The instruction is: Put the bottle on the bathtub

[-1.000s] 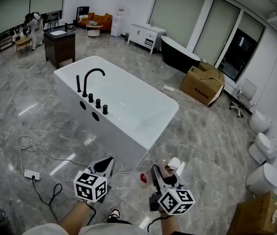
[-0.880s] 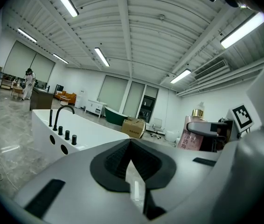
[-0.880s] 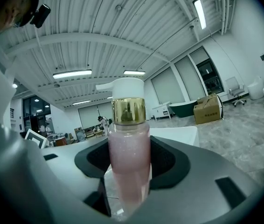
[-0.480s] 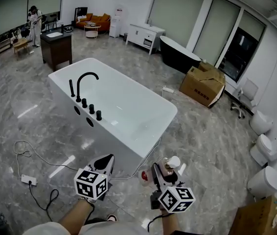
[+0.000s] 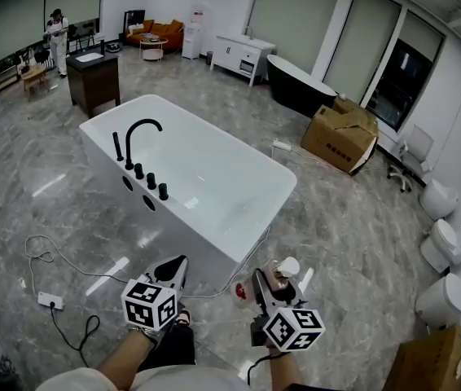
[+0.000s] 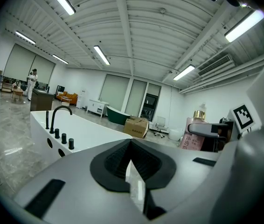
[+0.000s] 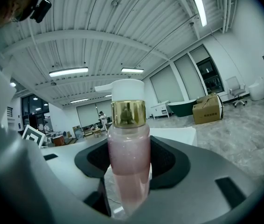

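— Bottle (image 7: 128, 169) first: where is it, and what has it?
— Your right gripper (image 5: 271, 283) clamps its pink body upright, lower middle of the head view, near the bathtub (image 5: 183, 233) but apart from it. Your left gripper (image 6: 131, 169) is closed on nothing.
— How will it handle?
— Probably stiff, smooth plastic, fairly heavy with liquid (slippery, I judge). Grip the body below the gold collar, never the pump.

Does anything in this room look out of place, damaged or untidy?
Two things stand out. A cardboard box lies open on the floor beside the black bathtub, with its flaps askew. A white cable and a power strip lie loose on the floor near the white bathtub, where someone might trip. Nothing looks spilled.
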`<state>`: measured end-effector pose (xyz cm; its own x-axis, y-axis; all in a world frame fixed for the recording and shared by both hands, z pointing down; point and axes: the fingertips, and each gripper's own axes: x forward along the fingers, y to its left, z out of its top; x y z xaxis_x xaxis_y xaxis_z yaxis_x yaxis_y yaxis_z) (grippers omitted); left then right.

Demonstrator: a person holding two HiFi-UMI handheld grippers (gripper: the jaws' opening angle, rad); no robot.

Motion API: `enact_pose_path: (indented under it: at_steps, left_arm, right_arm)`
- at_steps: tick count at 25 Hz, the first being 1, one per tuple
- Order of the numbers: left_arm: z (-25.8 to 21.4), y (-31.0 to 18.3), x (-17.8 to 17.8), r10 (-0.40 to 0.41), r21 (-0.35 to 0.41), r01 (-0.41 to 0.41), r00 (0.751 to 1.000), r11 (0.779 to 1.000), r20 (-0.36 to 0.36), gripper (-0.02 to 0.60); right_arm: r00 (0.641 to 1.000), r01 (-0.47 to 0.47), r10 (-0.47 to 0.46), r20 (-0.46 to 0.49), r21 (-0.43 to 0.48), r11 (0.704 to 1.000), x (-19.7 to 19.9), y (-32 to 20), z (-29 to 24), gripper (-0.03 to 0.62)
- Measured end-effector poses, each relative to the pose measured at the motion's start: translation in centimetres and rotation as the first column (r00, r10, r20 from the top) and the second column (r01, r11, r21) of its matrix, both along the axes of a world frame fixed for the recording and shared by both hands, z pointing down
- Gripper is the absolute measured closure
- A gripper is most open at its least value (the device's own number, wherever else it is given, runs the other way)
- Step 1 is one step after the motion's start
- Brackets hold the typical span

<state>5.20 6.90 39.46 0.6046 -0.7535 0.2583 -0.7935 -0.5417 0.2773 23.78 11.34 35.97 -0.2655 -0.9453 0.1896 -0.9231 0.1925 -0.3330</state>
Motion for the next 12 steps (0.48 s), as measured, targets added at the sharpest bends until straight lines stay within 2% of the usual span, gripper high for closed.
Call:
enact_pose_path:
  at_steps: [12]
  left_arm:
    - [-1.1,-3.7,1.3,0.012,0.037,-0.013,1.000,0.999,0.005,0.578]
  right_arm:
    - [1.000,0.003,-0.002,-0.020,0.029,1.000,0.8,-3.9,-0.3,0.359]
